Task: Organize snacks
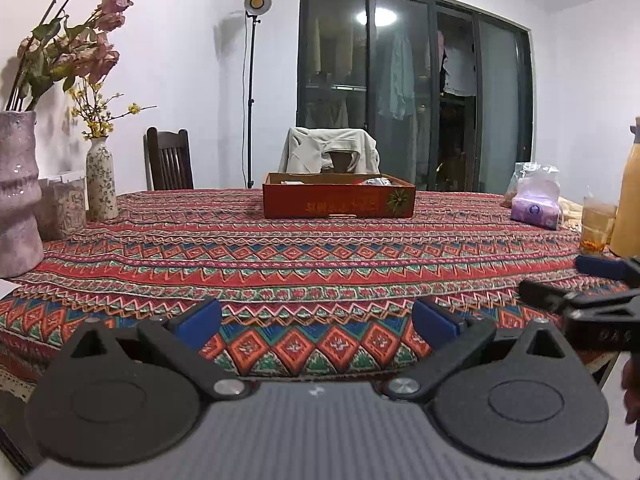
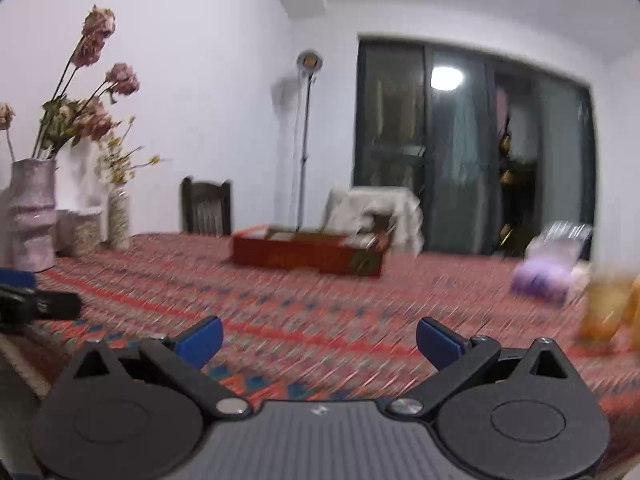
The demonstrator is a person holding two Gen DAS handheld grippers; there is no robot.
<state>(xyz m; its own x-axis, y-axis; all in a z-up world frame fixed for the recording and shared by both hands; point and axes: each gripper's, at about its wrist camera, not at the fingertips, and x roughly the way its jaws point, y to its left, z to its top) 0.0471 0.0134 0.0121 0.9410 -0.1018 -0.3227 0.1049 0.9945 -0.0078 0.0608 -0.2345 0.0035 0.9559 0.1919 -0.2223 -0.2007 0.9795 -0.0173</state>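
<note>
A shallow red cardboard box [image 1: 338,200] stands on the far middle of the patterned tablecloth [image 1: 280,256], with some packets partly visible inside. It shows blurred in the right wrist view [image 2: 308,254]. My left gripper [image 1: 316,322] is open and empty over the table's near edge. My right gripper [image 2: 319,344] is open and empty, also near the front edge; it shows at the right of the left wrist view [image 1: 560,280]. A purple packet [image 1: 536,209] with a clear plastic bag [image 1: 534,178] behind it lies at the right.
Two vases with dried flowers [image 1: 18,192] [image 1: 101,180] and a small container [image 1: 64,204] stand at the left edge. A glass of amber drink [image 1: 597,226] and a yellow bottle [image 1: 630,200] stand at the right. Chairs [image 1: 169,164] and a floor lamp [image 1: 251,92] are behind.
</note>
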